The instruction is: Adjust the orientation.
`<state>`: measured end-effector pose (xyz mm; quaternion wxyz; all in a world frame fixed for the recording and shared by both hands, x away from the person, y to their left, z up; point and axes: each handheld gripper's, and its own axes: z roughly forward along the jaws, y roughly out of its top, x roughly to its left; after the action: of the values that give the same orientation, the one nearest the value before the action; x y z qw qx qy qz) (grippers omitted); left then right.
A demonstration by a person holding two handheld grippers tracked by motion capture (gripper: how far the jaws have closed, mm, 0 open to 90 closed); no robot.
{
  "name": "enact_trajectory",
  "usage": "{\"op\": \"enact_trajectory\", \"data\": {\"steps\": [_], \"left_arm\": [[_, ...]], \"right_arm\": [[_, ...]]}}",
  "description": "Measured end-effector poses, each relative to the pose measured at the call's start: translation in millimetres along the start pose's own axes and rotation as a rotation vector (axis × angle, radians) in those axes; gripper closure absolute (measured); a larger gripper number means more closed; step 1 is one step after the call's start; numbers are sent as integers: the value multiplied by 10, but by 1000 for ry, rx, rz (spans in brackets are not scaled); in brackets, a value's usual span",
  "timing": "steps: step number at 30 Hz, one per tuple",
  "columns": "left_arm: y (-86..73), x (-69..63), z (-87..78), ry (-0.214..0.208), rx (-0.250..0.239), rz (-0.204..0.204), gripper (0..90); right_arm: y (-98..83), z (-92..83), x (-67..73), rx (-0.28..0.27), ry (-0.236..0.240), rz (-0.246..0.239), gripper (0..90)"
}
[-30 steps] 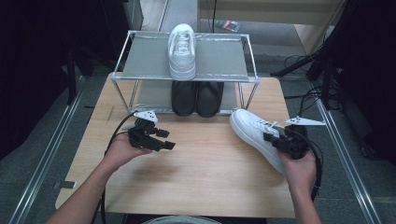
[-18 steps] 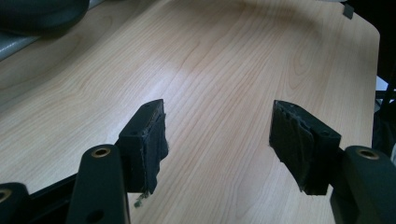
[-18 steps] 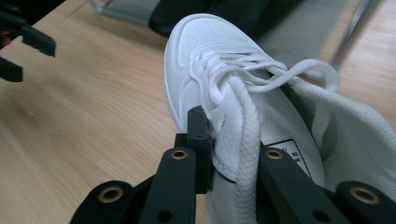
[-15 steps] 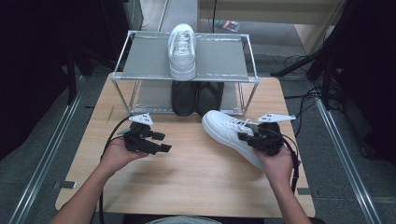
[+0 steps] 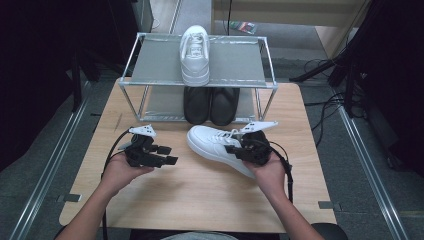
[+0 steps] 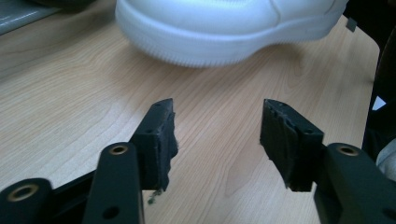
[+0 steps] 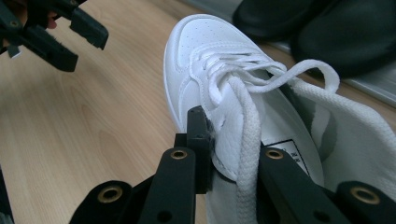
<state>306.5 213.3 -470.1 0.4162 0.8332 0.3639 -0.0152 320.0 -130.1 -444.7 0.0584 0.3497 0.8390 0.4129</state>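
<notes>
One white sneaker [image 5: 220, 147], clamped at its tongue by the right gripper [image 5: 239, 150], has slid left toward mid-table; left gripper [image 5: 167, 155] empty, jaws just narrowing, ready to assist

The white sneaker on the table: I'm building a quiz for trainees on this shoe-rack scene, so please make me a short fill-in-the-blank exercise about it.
1. The right gripper is shut on the side wall of the white sneaker beside its ____.
2. The left gripper has nothing between its jaws, which stand ____.
3. On the top shelf of the shoe rack stands one ____ sneaker.
4. The pair of shoes on the lower shelf is ____ in colour.

Missing words: laces; open; white; black
</notes>
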Motion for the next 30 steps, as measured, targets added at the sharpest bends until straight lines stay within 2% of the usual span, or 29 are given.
{"op": "enact_trajectory", "data": {"steps": [5,7,9,12,14,15,16,17,19,20,22,23,25,26,30], "left_arm": [[-26,-31,-31,14,-12,-1,581],[-32,-42,-25,19,-9,-2,613],[-37,-47,-17,26,-4,0,622],[-37,-41,-7,26,-7,-17,663],[-29,-37,-4,29,-3,-20,730],[-26,-40,-1,28,-8,-24,762],[-23,-43,5,27,-15,-25,762],[-12,-54,22,32,-14,-18,805],[-5,-63,35,33,-11,-17,822],[2,-66,48,28,-5,-9,833],[17,-80,79,27,0,-8,847],[26,-82,93,26,2,-5,852],[46,-87,119,20,7,-2,857],[55,-88,130,20,10,2,858],[88,-105,185,9,16,8,862]], "right_arm": [[22,192,113,24,41,-16,831],[-6,305,164,41,79,-12,830],[-22,327,191,39,73,-11,829],[-64,392,213,43,93,7,823],[-125,439,222,55,105,27,798],[-136,449,247,72,94,8,789],[-136,449,247,72,94,8,789],[-153,457,270,72,80,-22,772],[-152,455,262,70,82,-17,764],[-150,451,244,70,91,-8,736],[-136,440,208,87,150,31,674],[-139,423,204,84,153,40,679],[-150,392,204,90,144,12,680],[-151,370,198,83,136,3,675],[-125,199,111,33,135,23,678]]}}
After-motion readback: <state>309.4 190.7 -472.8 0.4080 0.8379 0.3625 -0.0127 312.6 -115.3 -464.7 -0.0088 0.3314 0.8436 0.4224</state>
